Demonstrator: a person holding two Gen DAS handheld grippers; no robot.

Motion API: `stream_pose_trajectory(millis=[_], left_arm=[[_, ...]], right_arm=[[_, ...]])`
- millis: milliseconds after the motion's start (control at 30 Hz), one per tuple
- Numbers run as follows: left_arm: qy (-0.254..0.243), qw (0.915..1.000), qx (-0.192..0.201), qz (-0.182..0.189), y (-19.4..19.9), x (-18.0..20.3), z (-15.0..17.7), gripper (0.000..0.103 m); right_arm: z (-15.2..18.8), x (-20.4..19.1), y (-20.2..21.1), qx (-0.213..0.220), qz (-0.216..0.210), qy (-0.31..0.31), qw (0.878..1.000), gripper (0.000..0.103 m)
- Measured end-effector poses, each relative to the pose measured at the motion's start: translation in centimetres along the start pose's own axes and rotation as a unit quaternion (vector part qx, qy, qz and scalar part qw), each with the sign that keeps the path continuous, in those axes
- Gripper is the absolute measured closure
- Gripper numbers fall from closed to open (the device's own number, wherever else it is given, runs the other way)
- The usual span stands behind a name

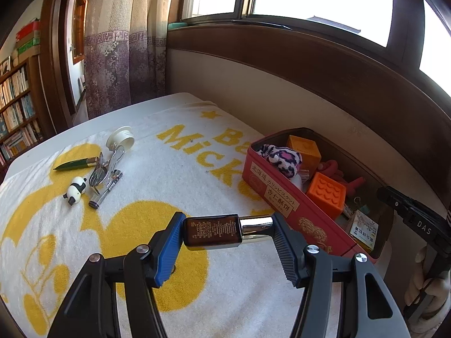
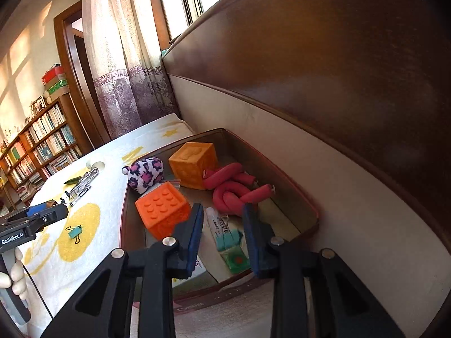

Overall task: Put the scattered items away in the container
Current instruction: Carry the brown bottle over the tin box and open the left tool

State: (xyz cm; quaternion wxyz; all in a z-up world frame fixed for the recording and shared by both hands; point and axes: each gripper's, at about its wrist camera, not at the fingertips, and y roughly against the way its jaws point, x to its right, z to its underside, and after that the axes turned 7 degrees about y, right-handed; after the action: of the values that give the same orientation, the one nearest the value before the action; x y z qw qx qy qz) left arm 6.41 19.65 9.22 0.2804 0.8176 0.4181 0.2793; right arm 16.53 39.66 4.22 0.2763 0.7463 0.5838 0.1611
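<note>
My left gripper [image 1: 227, 226] is shut on a brown bottle [image 1: 210, 229] with a silver cap, gripped end to end above the towel, just left of the red tin [image 1: 293, 214]. My right gripper [image 2: 222, 211] stands open over the tin's [image 2: 284, 177] near end, with nothing pressed between its pads. Below it lie a white tube [image 2: 218, 225] and a green packet [image 2: 236, 259]. On the towel lie a white lid [image 1: 120, 140], a green pen [image 1: 76, 164], a panda figure [image 1: 75, 190], a metal fork and clip [image 1: 100, 173], a marker [image 1: 105, 190] and a green binder clip [image 2: 74, 232].
Inside the tin are a purple spotted plush [image 2: 146, 173], two orange cubes [image 2: 193, 164] [image 2: 163, 209] and red foam rollers [image 2: 234, 188]. A white wall with a dark wood panel [image 2: 324, 84] runs close behind the tin. A curtain [image 1: 118, 56] and bookshelf [image 1: 17, 107] stand beyond the far edge.
</note>
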Motion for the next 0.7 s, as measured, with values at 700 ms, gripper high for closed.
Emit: stream_pose_trajectory(millis=[700], left_arm=[[-0.073, 0.9952, -0.022, 0.061, -2.8, 8.3, -1.3, 0.04]], right_arm=[[-0.5, 1.5, 2.3, 0.043, -0.044, -0.045, 0.997, 0.046]])
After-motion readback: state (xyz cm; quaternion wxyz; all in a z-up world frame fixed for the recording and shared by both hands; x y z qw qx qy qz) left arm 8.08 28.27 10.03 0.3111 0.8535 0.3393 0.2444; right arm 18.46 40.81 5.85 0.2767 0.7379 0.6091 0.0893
